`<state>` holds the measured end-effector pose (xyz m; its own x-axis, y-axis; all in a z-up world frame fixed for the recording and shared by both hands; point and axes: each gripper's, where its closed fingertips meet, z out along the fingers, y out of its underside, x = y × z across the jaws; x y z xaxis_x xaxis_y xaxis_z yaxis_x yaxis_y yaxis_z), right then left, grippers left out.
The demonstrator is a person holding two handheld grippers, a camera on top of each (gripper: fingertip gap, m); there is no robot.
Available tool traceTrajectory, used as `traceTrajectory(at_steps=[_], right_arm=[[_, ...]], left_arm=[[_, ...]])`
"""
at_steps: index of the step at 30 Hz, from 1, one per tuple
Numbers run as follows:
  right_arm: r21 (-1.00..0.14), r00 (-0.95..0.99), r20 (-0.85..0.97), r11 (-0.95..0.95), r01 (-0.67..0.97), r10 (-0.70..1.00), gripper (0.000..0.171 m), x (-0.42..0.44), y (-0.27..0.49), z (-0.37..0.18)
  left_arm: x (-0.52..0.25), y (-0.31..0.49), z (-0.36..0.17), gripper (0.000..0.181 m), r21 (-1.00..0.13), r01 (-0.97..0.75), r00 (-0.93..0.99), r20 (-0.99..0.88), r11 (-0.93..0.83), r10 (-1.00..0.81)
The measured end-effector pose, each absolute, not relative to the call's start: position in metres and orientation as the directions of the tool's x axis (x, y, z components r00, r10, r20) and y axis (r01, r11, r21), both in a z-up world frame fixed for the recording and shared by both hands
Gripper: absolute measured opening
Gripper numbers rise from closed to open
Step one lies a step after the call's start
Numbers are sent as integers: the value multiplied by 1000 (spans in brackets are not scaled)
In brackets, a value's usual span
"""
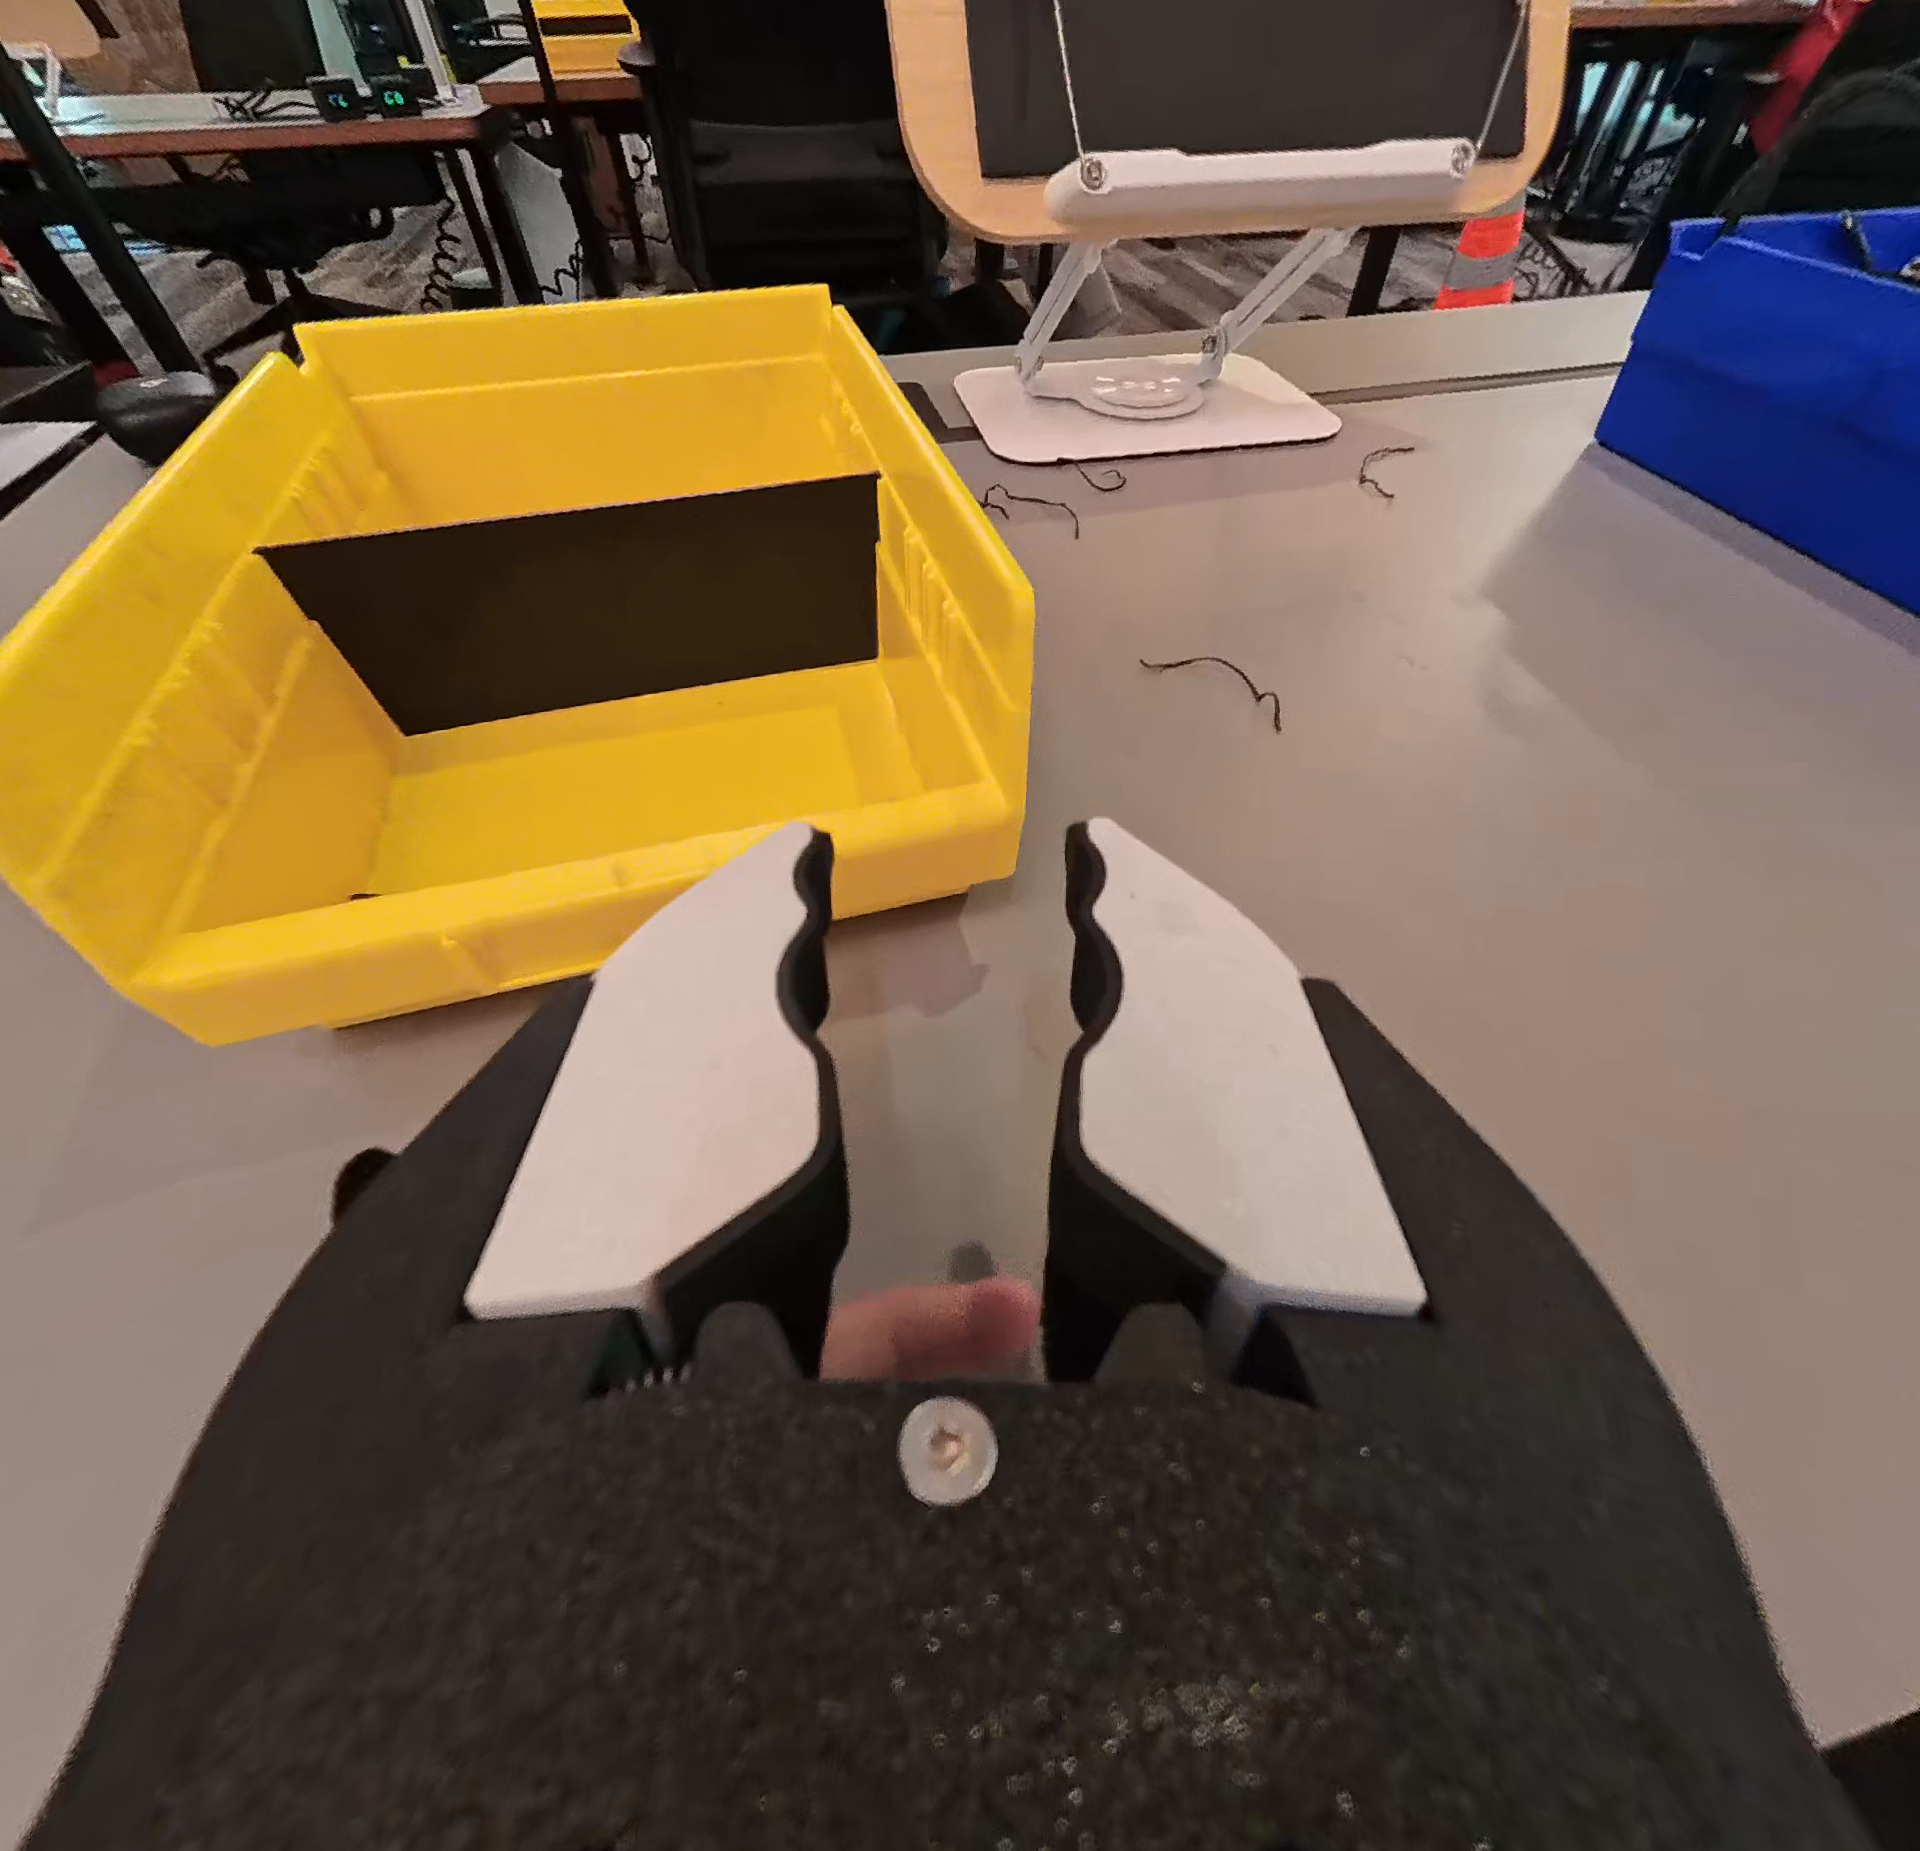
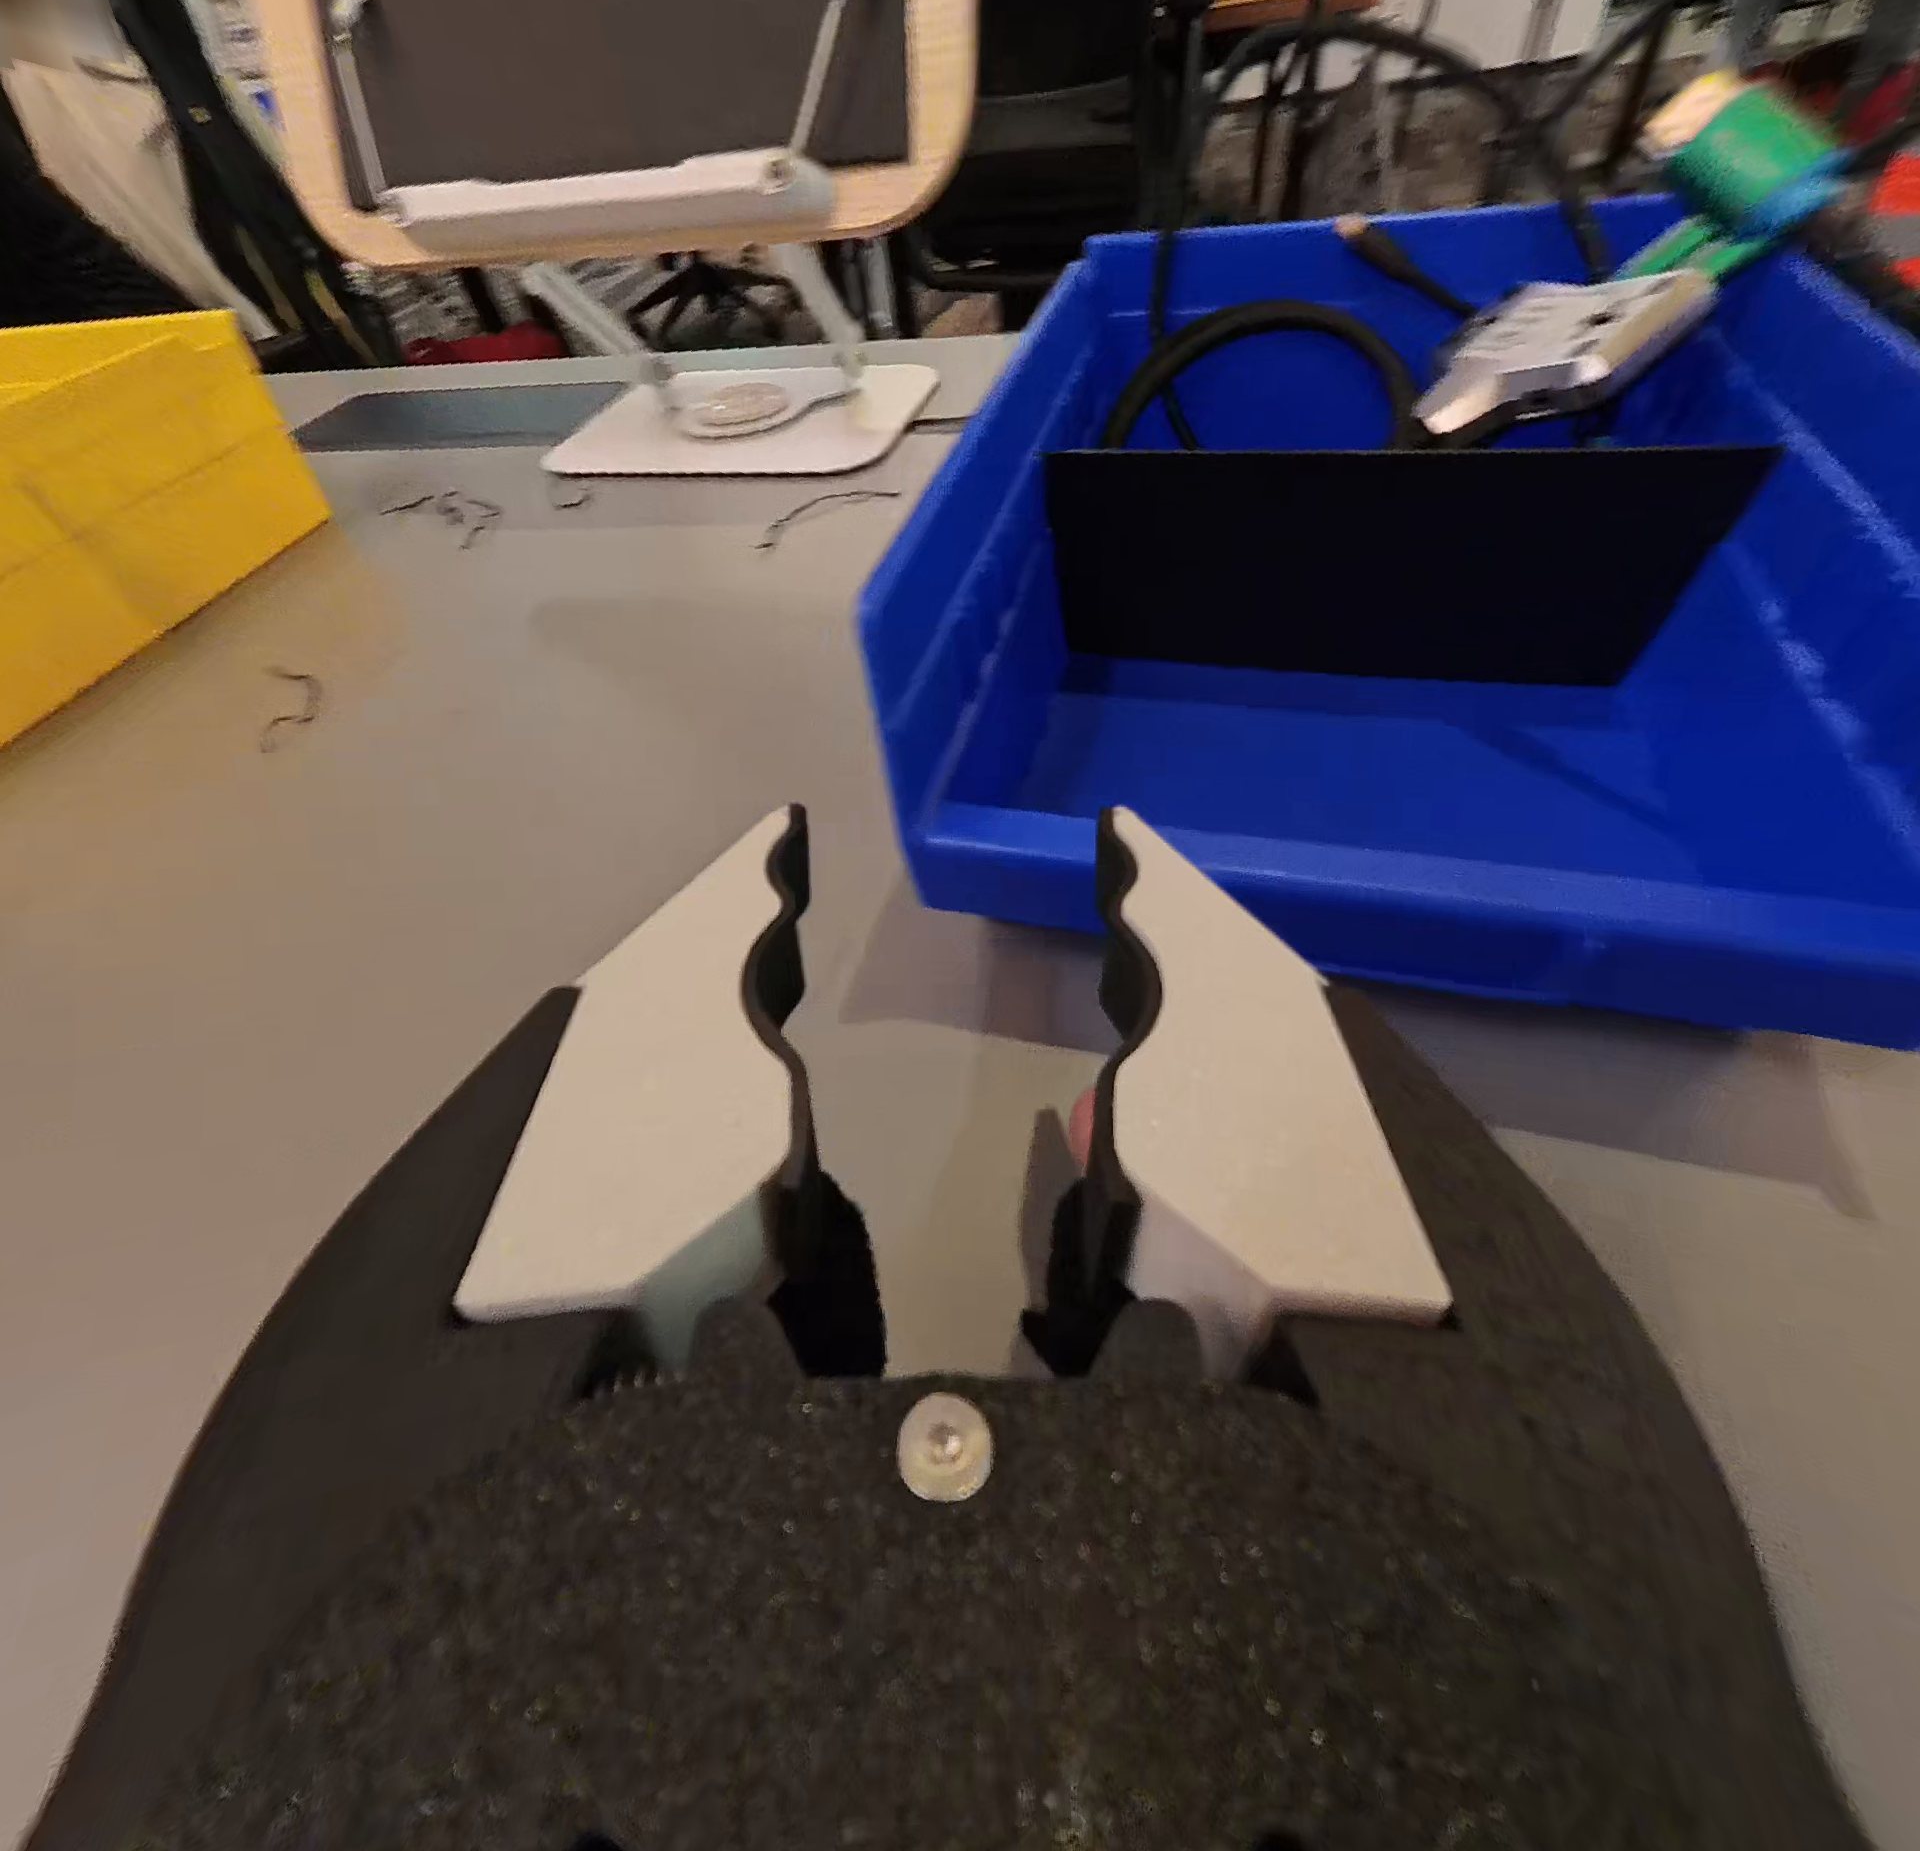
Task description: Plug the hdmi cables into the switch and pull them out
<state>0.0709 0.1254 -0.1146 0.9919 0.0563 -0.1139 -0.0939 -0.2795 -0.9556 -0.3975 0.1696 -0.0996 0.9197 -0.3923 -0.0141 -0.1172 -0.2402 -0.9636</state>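
Left gripper (image 1: 948, 856) and right gripper (image 2: 951, 835) both hover over the grey table (image 1: 1455, 866), jaws apart, empty. Silver switch (image 2: 1558, 347) and black cables (image 2: 1247, 347) sit in the blue bin (image 2: 1403, 897), behind its divider.

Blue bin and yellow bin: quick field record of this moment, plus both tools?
blue bin: on the grey table, black divider across it
blue bin, rear section: silver switch and black cable
blue bin, front section: empty
yellow bin: black divider, both sections empty as far as visible
left tool: open, holding nothing, above the table by the yellow bin
right tool: open, holding nothing, facing the blue bin
background: tablet stand
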Motion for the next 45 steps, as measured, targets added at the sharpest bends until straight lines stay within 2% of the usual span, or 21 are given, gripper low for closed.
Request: traceTrajectory(at_steps=[2,5,15,19,22,26,31,34,37,43,45], right_arm=[[-955,992,-80,-292,-49,95,56,53,131,-117],[-964,997,45,-261,60,62,56,45,146,-111],[-932,998,45,-360,27,-41,52,30,189,-122],[-935,999,28,-354,39,34,37,8,184,-120],[-961,998,25,-274,41,60,35,0,173,-103],[-973,998,63,-222,57,-18,39,28,148,-85],[-983,974,14,-180,-27,-226,42,120,111,-71],[-982,941,-62,-146,-116,-333,42,178,88,-69],[-974,934,-95,-162,-158,-344,41,203,82,-77],[-939,946,-97,-286,-190,-309,40,203,114,-112],[-933,936,-98,-296,-205,-338,32,207,121,-119]], left_arm=[[-400,167,-102,43,-960,-142,922,-40,-240,-385],[-402,160,-104,47,-955,-174,920,-71,-239,-386],[-418,129,-108,52,-952,-163,930,-60,-259,-362],[-408,126,-101,55,-961,-152,928,-57,-233,-368],[-369,124,-105,58,-959,-136,885,-4,-249,-466],[-282,119,-106,54,-953,-165,770,36,-253,-637],[-153,124,-107,52,-940,-282,677,-53,-192,-734],[-76,133,-112,53,-937,-287,678,-53,-198,-733],[-23,148,-112,52,-947,-253,722,-50,-196,-690],[25,175,-115,48,-943,-187,763,38,-277,-645],[27,187,-117,42,-939,-184,784,39,-292,-619]])
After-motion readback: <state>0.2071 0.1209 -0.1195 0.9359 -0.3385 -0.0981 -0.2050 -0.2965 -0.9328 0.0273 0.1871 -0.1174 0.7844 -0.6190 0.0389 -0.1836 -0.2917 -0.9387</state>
